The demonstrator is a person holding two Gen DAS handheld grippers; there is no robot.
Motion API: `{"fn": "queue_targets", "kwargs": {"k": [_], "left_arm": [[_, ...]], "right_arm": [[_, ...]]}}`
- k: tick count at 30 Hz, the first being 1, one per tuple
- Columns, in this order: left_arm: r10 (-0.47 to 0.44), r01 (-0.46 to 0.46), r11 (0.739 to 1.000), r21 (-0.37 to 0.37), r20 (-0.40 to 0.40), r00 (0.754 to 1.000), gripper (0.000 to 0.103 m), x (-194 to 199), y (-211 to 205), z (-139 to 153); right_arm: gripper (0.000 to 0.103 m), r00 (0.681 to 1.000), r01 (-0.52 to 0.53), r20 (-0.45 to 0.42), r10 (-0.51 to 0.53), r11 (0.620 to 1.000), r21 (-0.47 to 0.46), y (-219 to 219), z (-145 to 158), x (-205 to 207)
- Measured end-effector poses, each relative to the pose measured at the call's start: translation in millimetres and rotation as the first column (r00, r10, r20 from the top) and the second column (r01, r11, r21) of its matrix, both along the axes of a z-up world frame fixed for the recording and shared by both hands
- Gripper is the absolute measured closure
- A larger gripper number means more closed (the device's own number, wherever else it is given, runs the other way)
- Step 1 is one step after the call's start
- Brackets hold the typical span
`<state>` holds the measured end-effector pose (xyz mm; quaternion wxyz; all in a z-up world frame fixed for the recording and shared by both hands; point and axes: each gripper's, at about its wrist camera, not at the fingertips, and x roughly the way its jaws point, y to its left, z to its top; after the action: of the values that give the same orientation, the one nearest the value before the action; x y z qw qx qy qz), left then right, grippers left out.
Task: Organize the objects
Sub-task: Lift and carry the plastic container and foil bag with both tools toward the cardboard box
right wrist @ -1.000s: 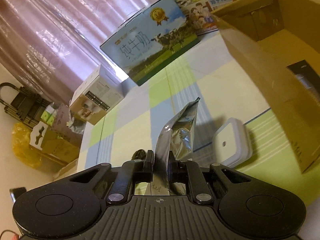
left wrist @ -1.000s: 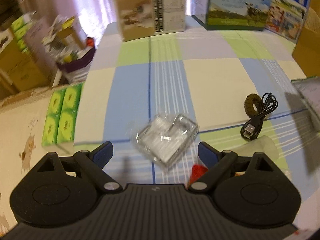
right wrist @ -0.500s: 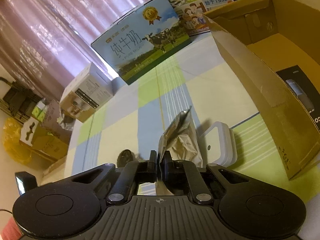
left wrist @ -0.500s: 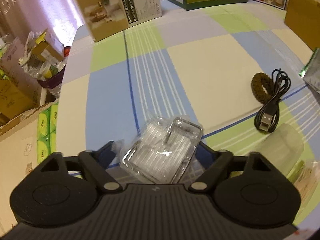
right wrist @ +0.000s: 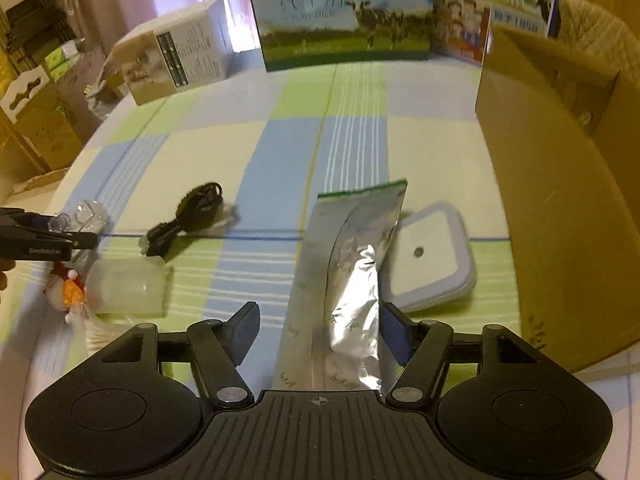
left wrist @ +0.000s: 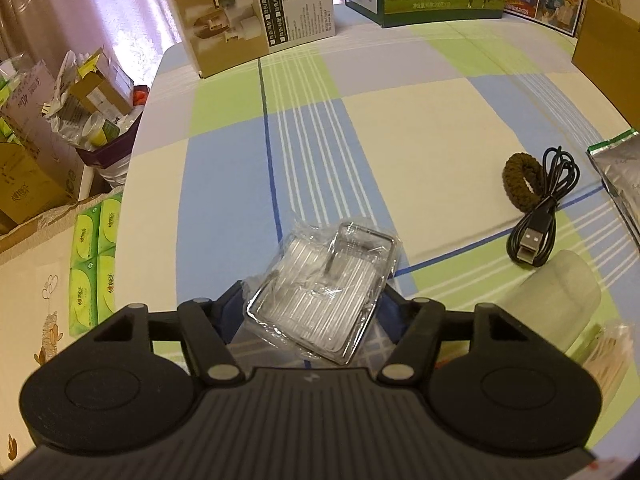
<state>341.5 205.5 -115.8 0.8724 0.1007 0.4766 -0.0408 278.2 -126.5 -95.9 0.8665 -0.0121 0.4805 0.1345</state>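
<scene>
A clear plastic package point(left wrist: 324, 284) sits between the blue pads of my left gripper point(left wrist: 310, 308), which is shut on it just above the checked tablecloth point(left wrist: 420, 128). In the right wrist view a silver foil pouch point(right wrist: 352, 264) lies on the cloth between the spread fingers of my right gripper point(right wrist: 320, 330), which is open. The pouch's far end leans on a white lidded container point(right wrist: 428, 256). The open cardboard box point(right wrist: 560, 200) stands right of the pouch.
A black USB cable point(left wrist: 540, 208) and a brown braided band point(left wrist: 520, 180) lie mid-table. A translucent cup point(right wrist: 124, 288) lies on its side beside a small red-orange figure point(right wrist: 68, 288). Milk cartons point(right wrist: 340, 12) and a beige product box point(left wrist: 248, 12) line the far edge.
My right gripper has opened and let go of the foil pouch, which now lies on the table. My left gripper moved onto the clear package and closed on it.
</scene>
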Motion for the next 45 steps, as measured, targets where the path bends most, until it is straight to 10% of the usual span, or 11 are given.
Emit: {"fn": "queue_targets", "kwargs": {"k": [14, 31, 45], "left_arm": [[-0.001, 0.001, 1.000, 0.006, 0.004, 1.000, 0.042, 4, -4, -1], [0.107, -0.103, 0.989, -0.108, 0.032, 0.994, 0.045, -25, 0, 44], [0.014, 0.006, 0.973, -0.230, 0.089, 0.996, 0.045, -69, -75, 101]], "right_arm": [[0.073, 1.000, -0.012, -0.021, 0.011, 1.000, -0.021, 7, -23, 16], [0.075, 0.996, -0.051, 0.072, 0.043, 0.991, 0.121, 5, 23, -8], [0.075, 0.985, -0.072, 0.167, 0.052, 0.991, 0.114, -24, 71, -47]]}}
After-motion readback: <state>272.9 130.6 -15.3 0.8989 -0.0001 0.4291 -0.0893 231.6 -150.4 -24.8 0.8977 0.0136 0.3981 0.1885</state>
